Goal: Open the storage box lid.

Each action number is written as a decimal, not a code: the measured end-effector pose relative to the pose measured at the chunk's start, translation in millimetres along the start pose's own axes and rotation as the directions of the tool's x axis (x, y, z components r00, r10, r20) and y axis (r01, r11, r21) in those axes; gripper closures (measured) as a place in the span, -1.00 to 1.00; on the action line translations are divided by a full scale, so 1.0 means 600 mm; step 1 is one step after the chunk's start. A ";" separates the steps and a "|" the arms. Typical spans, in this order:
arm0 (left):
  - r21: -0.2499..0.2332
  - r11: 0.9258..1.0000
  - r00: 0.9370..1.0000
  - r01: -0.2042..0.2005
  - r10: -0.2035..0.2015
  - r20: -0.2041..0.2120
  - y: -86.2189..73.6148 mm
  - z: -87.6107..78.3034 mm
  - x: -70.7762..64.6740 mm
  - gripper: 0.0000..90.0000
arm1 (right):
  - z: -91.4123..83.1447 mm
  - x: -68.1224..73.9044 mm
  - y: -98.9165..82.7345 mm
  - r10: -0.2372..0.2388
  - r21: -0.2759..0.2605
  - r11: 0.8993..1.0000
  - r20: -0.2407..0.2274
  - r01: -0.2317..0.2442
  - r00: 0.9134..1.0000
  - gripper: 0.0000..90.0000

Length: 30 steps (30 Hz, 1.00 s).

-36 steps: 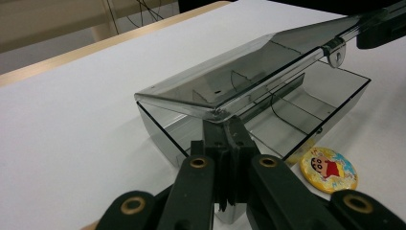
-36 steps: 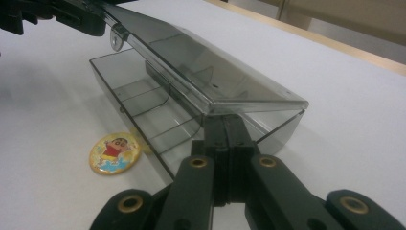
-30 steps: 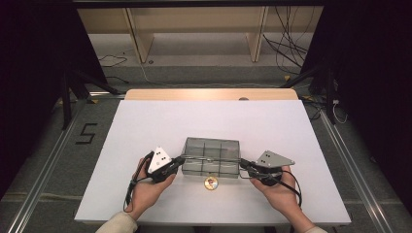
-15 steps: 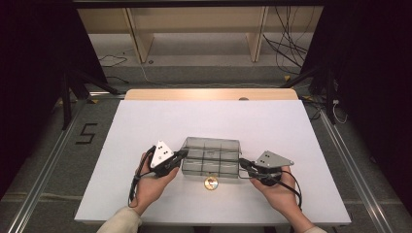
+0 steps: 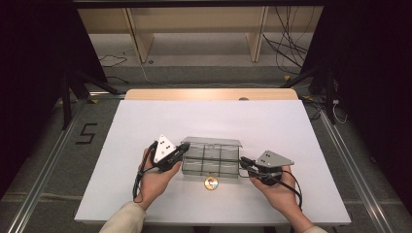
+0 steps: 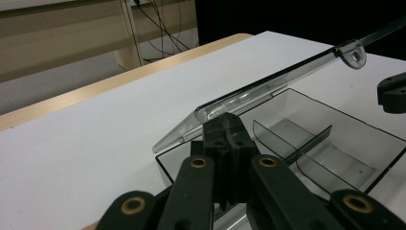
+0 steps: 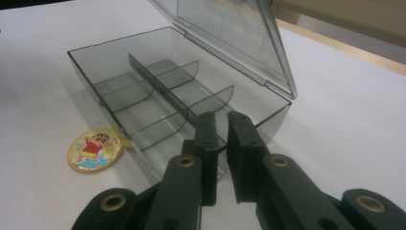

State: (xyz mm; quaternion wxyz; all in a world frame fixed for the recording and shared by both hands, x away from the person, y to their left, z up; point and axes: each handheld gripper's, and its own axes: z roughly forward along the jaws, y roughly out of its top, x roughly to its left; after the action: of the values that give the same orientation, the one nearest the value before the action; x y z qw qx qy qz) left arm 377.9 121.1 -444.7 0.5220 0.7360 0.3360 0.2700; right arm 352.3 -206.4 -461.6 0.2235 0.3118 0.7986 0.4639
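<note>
A smoky clear plastic box [image 5: 211, 165] with several compartments sits mid-table, its hinged lid [image 5: 212, 141] raised partway. My left gripper [image 5: 183, 147] is shut at the box's left end. In the left gripper view its tips [image 6: 226, 125] sit just under the lifted lid [image 6: 268, 86], with nothing between them. My right gripper [image 5: 241, 161] is at the right end. Its jaws [image 7: 221, 120] have just been opening and stand slightly apart astride the box's end wall [image 7: 258, 120]. A round cartoon badge [image 5: 211, 183] [image 7: 94, 148] lies on the table in front of the box.
The white tabletop [image 5: 145, 121] ends in a wooden strip [image 5: 209, 94] at the far side. Beyond it are shelf legs and cables on the floor. A "5" mark [image 5: 86, 133] is on the floor to the left. Both hands rest near the front edge.
The box lid has swung up from nearly flat to partly raised. My left gripper has shifted slightly toward the box. The right hand has stayed where it was.
</note>
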 end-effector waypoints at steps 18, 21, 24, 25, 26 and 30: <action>-0.007 1.000 0.999 -0.016 0.016 -0.029 0.018 0.020 0.001 0.99 | 0.001 -0.004 -0.001 0.005 0.005 1.000 0.005 -0.005 1.000 0.71; -0.003 1.000 0.999 -0.017 0.017 -0.031 0.018 0.023 0.002 0.99 | 0.002 -0.005 -0.002 0.005 0.008 1.000 0.007 -0.005 1.000 0.68; 0.000 1.000 0.999 -0.014 0.014 -0.033 0.019 0.027 0.005 0.99 | 0.002 -0.005 -0.002 0.009 0.008 1.000 0.009 -0.009 1.000 0.65; 0.000 1.000 0.999 -0.012 0.012 -0.036 0.019 0.028 0.006 0.99 | 0.002 -0.006 -0.002 0.010 0.008 1.000 0.009 -0.010 1.000 0.64; 0.001 1.000 0.999 -0.012 0.013 -0.038 0.020 0.029 0.007 0.99 | 0.002 -0.006 -0.002 0.008 0.008 1.000 0.010 -0.008 1.000 0.64; 0.005 1.000 0.999 -0.017 0.017 -0.044 0.023 0.034 0.010 0.99 | 0.002 -0.006 -0.002 0.009 0.011 1.000 0.013 -0.009 1.000 0.62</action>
State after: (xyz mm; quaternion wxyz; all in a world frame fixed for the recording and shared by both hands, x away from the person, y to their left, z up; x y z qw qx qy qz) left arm 400.0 110.7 -437.7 0.5105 0.7339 0.3419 0.2898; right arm 355.4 -208.8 -463.3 0.2248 0.3197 0.7982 0.4584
